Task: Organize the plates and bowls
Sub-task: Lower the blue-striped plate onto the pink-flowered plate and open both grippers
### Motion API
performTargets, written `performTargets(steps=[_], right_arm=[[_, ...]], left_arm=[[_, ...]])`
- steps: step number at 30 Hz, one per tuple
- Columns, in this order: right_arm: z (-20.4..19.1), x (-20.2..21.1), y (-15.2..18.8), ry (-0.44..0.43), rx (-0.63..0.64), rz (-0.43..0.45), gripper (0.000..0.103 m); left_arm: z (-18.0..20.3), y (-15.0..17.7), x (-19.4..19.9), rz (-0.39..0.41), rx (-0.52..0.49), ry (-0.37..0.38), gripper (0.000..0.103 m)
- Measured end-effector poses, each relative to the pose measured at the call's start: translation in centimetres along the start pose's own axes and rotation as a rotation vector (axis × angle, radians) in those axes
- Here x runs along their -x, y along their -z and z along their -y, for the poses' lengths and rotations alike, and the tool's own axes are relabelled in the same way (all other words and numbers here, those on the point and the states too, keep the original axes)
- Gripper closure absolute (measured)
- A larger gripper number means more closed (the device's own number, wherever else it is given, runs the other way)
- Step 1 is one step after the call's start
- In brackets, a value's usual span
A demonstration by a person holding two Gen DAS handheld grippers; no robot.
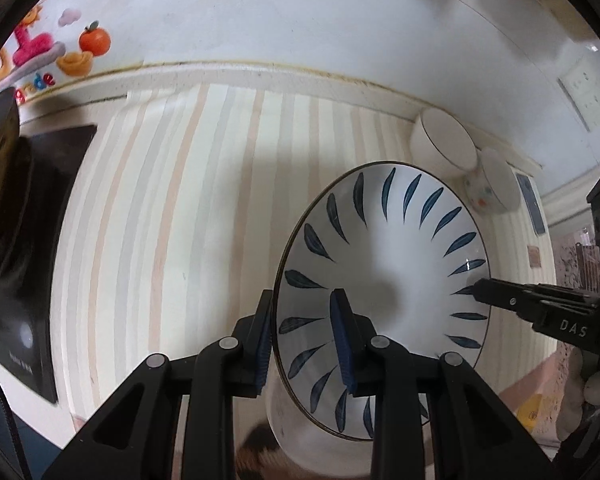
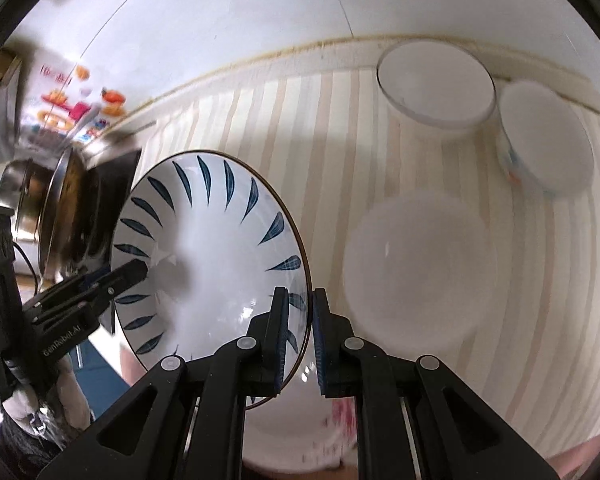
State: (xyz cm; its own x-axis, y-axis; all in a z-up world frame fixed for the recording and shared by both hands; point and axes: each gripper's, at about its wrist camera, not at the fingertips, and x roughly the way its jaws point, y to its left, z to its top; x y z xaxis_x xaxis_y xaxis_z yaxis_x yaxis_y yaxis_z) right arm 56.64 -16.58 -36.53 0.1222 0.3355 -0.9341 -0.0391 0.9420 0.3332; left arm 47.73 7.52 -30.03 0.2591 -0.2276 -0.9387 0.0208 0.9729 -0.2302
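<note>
I held the leaf-patterned bowl (image 1: 384, 264) above the striped counter (image 1: 180, 200), left gripper (image 1: 304, 344) and right gripper (image 2: 300, 336) each clamped narrow on opposite rims. Both hands needed to travel level together. I counted three white dishes: two bowls (image 2: 436, 84) (image 2: 548, 140), one plate (image 2: 420, 276).

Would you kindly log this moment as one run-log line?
left gripper: shut on leaf-pattern bowl rim | right gripper: shut on opposite rim | bowl: held above striped counter
</note>
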Motion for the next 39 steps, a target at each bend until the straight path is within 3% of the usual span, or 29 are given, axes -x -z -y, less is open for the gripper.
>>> performTargets(steps=[8,16,35,39], right_arm=[[0.4,-2.1,6.0,-0.001,-0.031,-0.046,0.090],[2.5,-4.8,9.5,-0.002,-0.065,-0.101,0.090],[3.0,-6.7,9.6,0.012,-0.070,-0.111,0.090],[3.2,-6.7,9.4,-0.020,-0.095,-0.134,0.081]], left_arm=[[1.5,5.0,-0.6,-0.052,-0.044,-0.015,0.078],[1.9,7.4,-4.2,-0.096,-0.080,-0.059,0.078],[2.1,7.6,-6.3,-0.127,-0.076,-0.090,0.077],[1.7,7.5,-6.5,-0.134,-0.047,-0.082,0.077]])
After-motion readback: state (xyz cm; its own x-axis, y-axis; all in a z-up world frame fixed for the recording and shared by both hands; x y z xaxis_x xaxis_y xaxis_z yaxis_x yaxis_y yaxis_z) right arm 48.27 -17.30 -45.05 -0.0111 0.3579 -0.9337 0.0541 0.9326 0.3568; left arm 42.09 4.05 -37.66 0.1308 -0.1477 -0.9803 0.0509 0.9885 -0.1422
